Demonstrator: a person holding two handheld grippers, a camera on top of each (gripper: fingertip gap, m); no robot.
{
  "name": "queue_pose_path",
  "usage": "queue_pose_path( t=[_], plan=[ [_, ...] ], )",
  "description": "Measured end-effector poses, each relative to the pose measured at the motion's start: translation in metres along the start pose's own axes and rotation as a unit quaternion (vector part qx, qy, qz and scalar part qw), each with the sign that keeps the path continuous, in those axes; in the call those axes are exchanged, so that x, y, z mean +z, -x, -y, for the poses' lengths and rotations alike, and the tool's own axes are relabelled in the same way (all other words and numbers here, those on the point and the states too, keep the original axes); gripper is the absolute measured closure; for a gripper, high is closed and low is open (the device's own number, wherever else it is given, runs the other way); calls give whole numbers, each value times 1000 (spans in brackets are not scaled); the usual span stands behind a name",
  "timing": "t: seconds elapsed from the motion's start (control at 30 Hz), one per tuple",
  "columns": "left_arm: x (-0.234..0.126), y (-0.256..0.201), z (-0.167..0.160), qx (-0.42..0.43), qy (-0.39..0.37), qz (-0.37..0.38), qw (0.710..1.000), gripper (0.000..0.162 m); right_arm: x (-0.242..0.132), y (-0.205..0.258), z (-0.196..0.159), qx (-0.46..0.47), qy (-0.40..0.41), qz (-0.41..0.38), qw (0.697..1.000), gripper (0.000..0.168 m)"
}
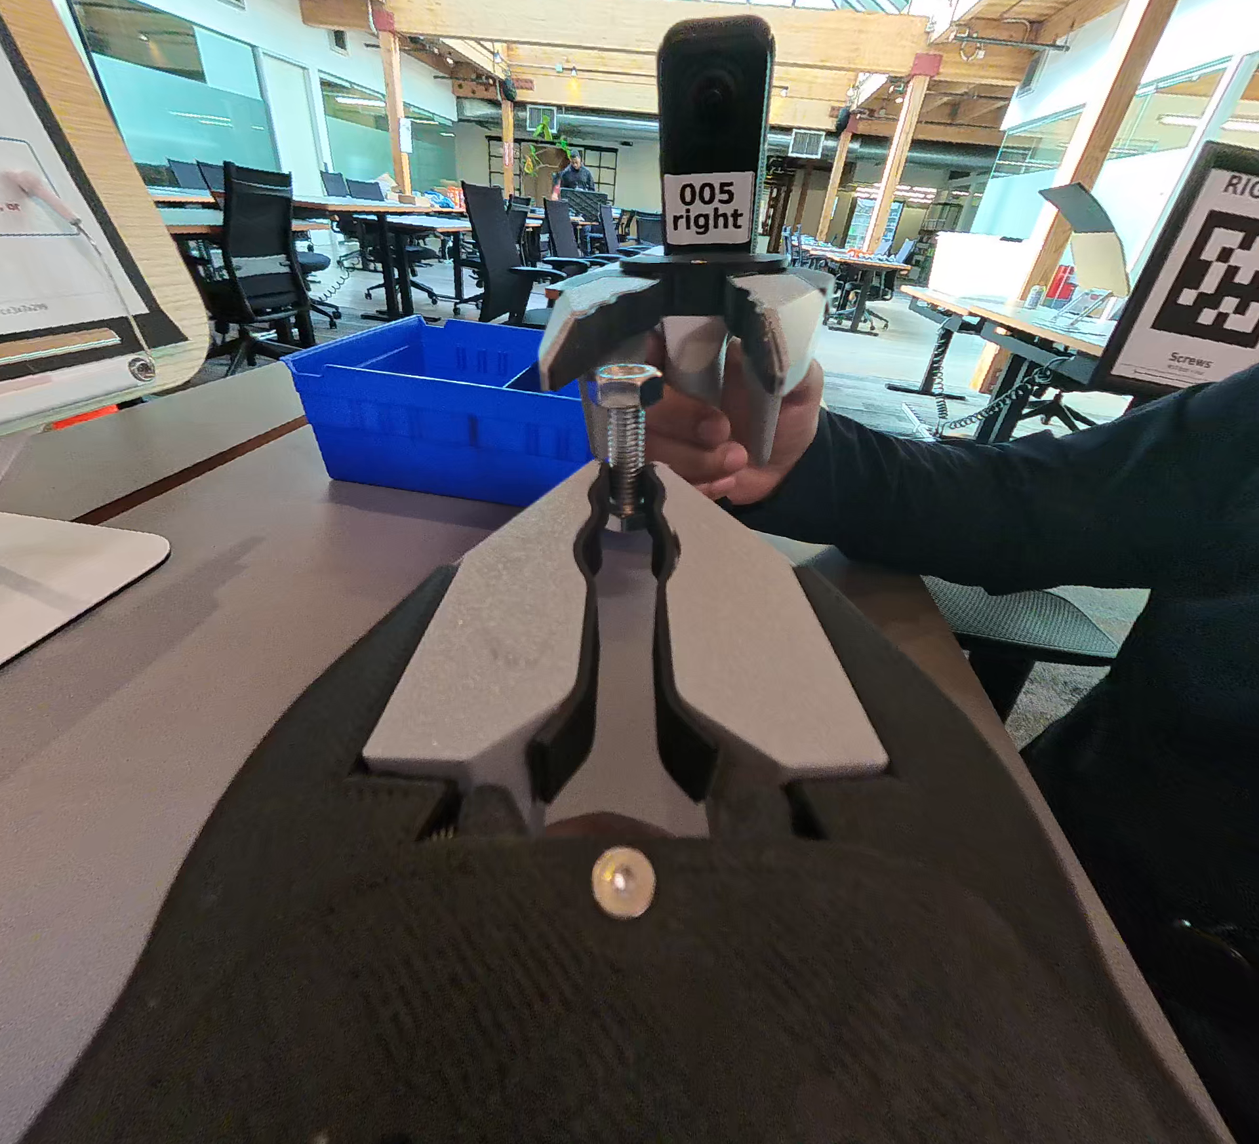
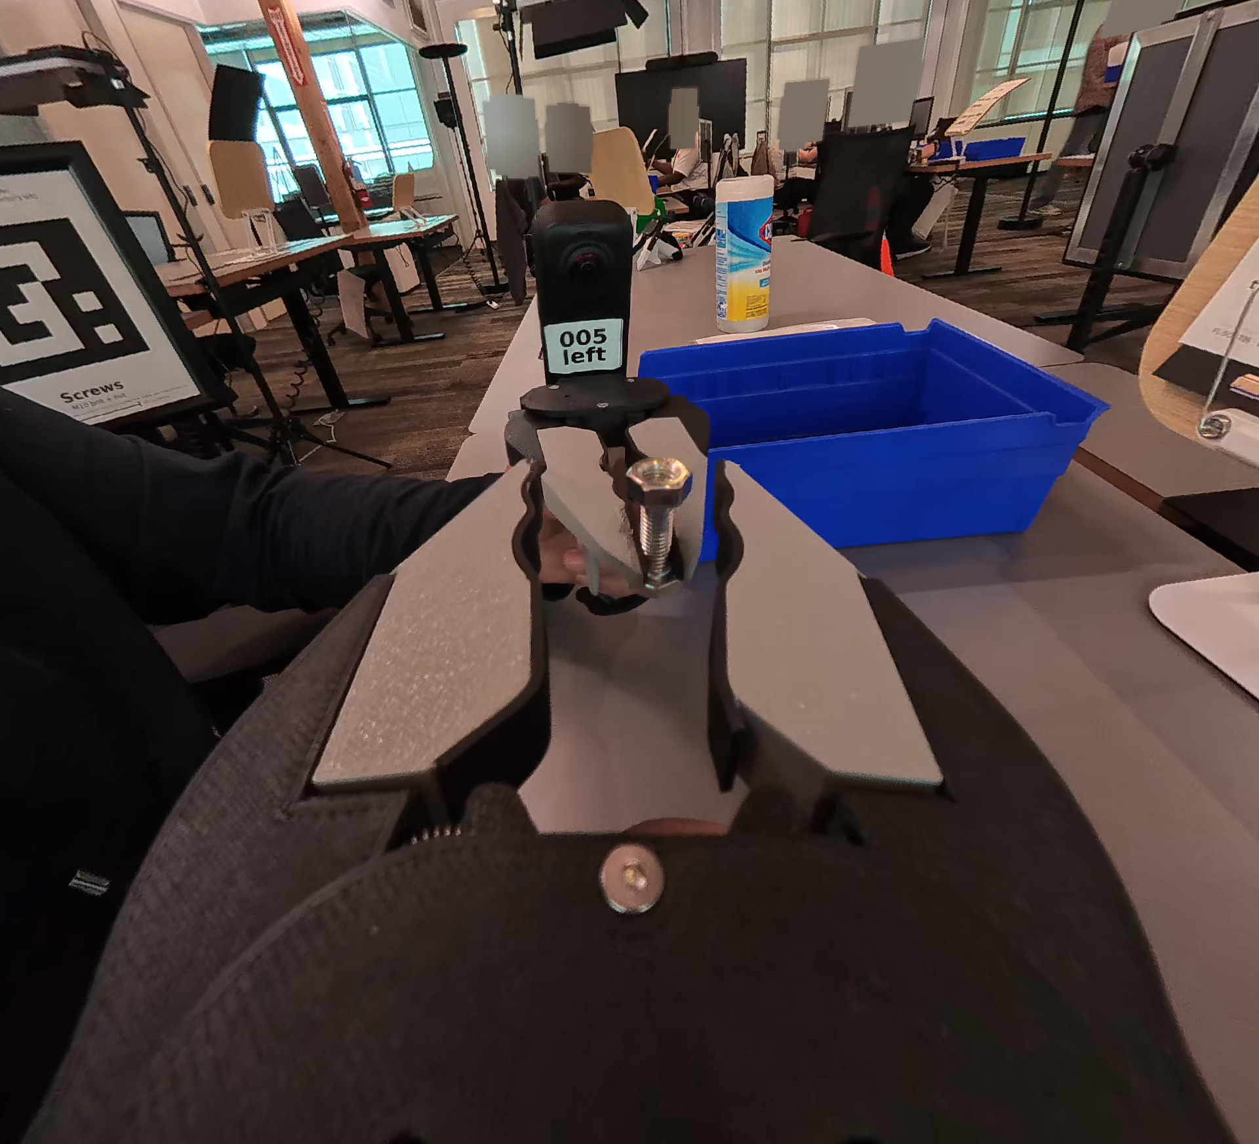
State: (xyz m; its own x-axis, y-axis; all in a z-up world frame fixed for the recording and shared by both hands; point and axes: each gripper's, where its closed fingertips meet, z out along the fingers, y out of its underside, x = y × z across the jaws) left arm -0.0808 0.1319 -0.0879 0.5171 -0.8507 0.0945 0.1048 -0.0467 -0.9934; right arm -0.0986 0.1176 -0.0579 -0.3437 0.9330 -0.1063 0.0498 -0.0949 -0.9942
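Observation:
A silver hex bolt [image 1: 625,430] stands upright above the grey table [image 1: 272,600]. My left gripper [image 1: 625,498] is shut on its lower threaded end, where a nut [image 2: 659,580] sits. My right gripper [image 2: 625,498] is open, and its fingers flank the bolt [image 2: 655,525] without touching it. In the left wrist view the right gripper [image 1: 681,348] faces me, held by a hand, with one finger just behind the bolt's hex head. In the right wrist view the left gripper [image 2: 654,573] faces me with the bolt in its tips.
A blue plastic bin [image 1: 436,423] stands on the table just behind the grippers; it also shows in the right wrist view [image 2: 886,485]. A wipes canister [image 2: 742,253] stands farther back. A white stand base [image 1: 61,566] lies to the left. A framed patterned sign [image 1: 1199,267] stands at the right. Less than 4 cm separates the two grippers' tips.

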Motion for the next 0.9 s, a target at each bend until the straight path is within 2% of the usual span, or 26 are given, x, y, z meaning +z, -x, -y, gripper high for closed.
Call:
queue_pose_path(
  t=[0.23,0.4,0.63,0.77,0.9],
  plan=[
    [0,2,-1,6,4,7,1000,155,9,6,-6,-10,17,6,1000,117],
    [-6,8,5,-2,-11,16,1000,156,-3,4,1,-4,-1,7,1000,126],
    [1,-1,-1,4,4,1,1000,155,2,-2,-2,12,-1,-3,1000,118],
    [0,3,-2,7,5,10,1000,155,10,5,-9,6,12,9,1000,119],
    [-9,12,6,-12,-17,22,1000,156,2,3,-3,0,-1,6,1000,120]
  ],
)
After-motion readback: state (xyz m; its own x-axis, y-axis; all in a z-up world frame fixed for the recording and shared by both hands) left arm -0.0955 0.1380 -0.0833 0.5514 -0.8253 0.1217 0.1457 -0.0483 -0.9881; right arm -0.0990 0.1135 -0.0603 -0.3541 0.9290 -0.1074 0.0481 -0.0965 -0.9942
